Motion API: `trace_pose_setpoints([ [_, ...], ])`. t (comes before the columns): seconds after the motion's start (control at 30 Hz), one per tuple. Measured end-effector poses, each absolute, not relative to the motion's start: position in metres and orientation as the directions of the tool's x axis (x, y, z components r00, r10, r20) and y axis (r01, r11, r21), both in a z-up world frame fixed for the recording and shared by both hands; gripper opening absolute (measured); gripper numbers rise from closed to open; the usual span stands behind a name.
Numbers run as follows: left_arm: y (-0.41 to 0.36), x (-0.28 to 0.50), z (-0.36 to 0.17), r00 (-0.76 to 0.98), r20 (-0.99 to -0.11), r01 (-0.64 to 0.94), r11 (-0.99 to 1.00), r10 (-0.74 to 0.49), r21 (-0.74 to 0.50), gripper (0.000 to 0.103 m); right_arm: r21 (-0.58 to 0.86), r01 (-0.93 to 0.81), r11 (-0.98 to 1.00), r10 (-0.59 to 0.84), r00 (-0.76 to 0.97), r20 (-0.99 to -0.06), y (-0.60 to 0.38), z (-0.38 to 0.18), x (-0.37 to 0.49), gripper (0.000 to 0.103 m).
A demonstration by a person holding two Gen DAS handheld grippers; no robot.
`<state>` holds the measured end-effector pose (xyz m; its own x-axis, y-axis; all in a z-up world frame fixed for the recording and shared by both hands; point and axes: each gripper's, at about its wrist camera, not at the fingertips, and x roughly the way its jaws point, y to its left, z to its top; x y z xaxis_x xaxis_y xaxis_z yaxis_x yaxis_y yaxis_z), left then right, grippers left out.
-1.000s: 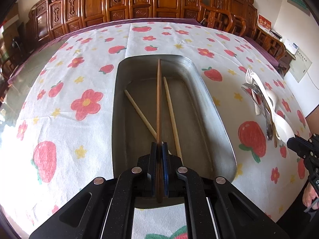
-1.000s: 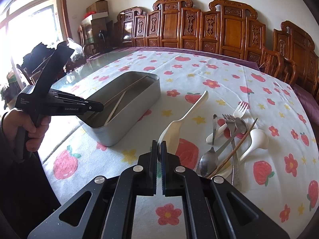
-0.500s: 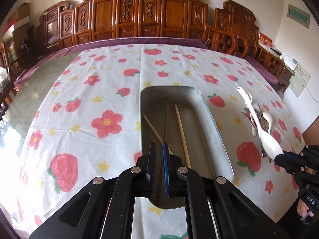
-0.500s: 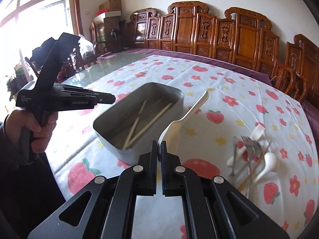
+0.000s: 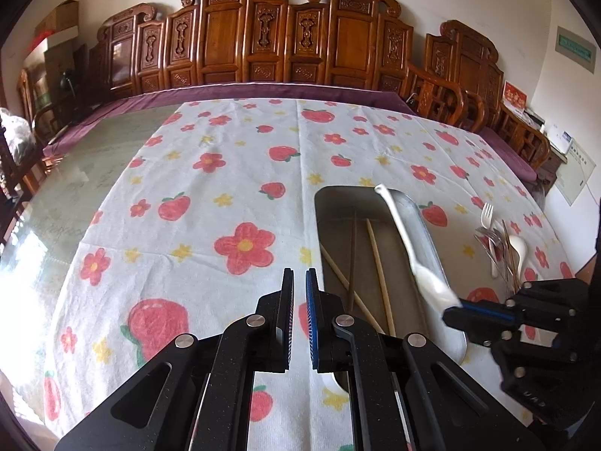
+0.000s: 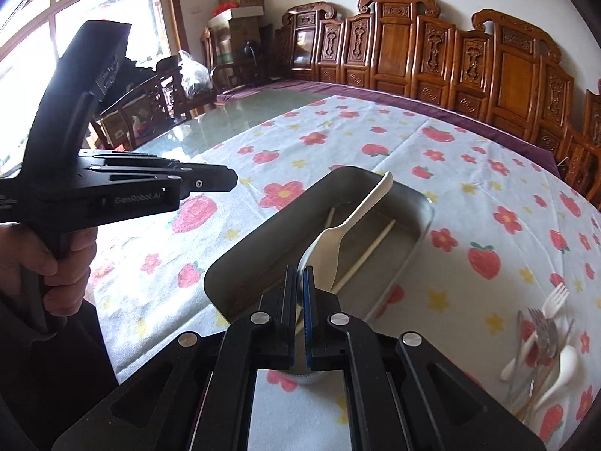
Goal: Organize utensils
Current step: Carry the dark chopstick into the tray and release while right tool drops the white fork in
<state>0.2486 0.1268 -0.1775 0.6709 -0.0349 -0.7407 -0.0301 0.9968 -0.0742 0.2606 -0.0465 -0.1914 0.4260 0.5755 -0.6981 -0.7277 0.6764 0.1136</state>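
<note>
Carrying a white spoon over the tray

Right gripper (image 6: 299, 276): jaws pinching the bowl end of a white plastic spoon (image 6: 351, 223). Spoon's handle points up and away from the jaws, out over the rectangular grey metal tray (image 6: 413, 251). Its long axis runs roughly along the tray's length.

Tray interior: three chopsticks, two pale wooden chopsticks (image 5: 379, 270) and one darker one (image 5: 352, 259), lying lengthwise on the floor of the tray.

Left gripper (image 5: 298, 282): jaws pressed nearly together, nothing between them. It hangs above the strawberry-and-flower printed cloth (image 5: 210, 225) on the desk, just left of the tray, apart from the spoon.

Remaining pile of forks and spoons (image 6: 541, 342) sits on the cloth well to the right of the tray.

Judgement: spoon already lies above the tray opening, so the drop turns on lowering it with the handle kept in line with the chopsticks. Right hand is the only one placed for it.
</note>
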Motion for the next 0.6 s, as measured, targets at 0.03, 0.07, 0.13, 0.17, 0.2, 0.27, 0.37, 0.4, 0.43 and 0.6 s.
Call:
trace_pose_setpoints([
  [0.03, 0.128, 0.248, -0.178, 0.671, -0.741, -0.032, 0.997, -0.034, -0.075, 0.005, 0.119, -0.730, 0.673, 0.578, 0.419, -0.701, -0.044, -0.194, 0.262, 0.004],
  [0.07, 0.129, 0.249, -0.178, 0.670, -0.741, -0.033, 0.997, -0.034, -0.075, 0.005, 0.124, -0.731, 0.671, 0.580, 0.413, -0.703, -0.042, -0.196, 0.264, 0.004],
  [0.13, 0.129, 0.249, -0.179, 0.669, -0.743, -0.034, 0.997, -0.031, -0.072, 0.005, 0.146, -0.737, 0.660, 0.592, 0.390, -0.705, -0.037, -0.200, 0.268, 0.006],
  [0.17, 0.129, 0.249, -0.179, 0.669, -0.743, -0.033, 0.997, -0.032, -0.072, 0.005, 0.154, -0.736, 0.659, 0.594, 0.384, -0.706, -0.037, -0.202, 0.269, 0.006],
  [0.2, 0.128, 0.250, -0.179, 0.668, -0.744, -0.032, 0.997, -0.032, -0.072, 0.005, 0.162, -0.732, 0.661, 0.595, 0.380, -0.708, -0.037, -0.205, 0.271, 0.006],
  [0.27, 0.127, 0.250, -0.180, 0.668, -0.744, -0.030, 0.997, -0.033, -0.071, 0.005, 0.174, -0.721, 0.670, 0.592, 0.378, -0.712, -0.040, -0.207, 0.274, 0.006],
  [0.37, 0.122, 0.250, -0.180, 0.667, -0.744, -0.021, 0.997, -0.037, -0.068, 0.005, 0.193, -0.715, 0.672, 0.604, 0.380, -0.700, -0.051, -0.204, 0.271, 0.006],
  [0.4, 0.119, 0.250, -0.180, 0.668, -0.743, -0.015, 0.998, -0.040, -0.068, 0.005, 0.191, -0.714, 0.674, 0.605, 0.385, -0.697, -0.054, -0.202, 0.270, 0.006],
  [0.43, 0.117, 0.249, -0.179, 0.671, -0.741, -0.011, 0.998, -0.042, -0.067, 0.005, 0.184, -0.711, 0.678, 0.603, 0.397, -0.692, -0.060, -0.199, 0.267, 0.006],
  [0.6, 0.098, 0.247, -0.176, 0.682, -0.728, 0.024, 0.997, -0.068, -0.070, 0.005, 0.185, -0.668, 0.721, 0.594, 0.458, -0.662, -0.105, -0.182, 0.253, 0.006],
])
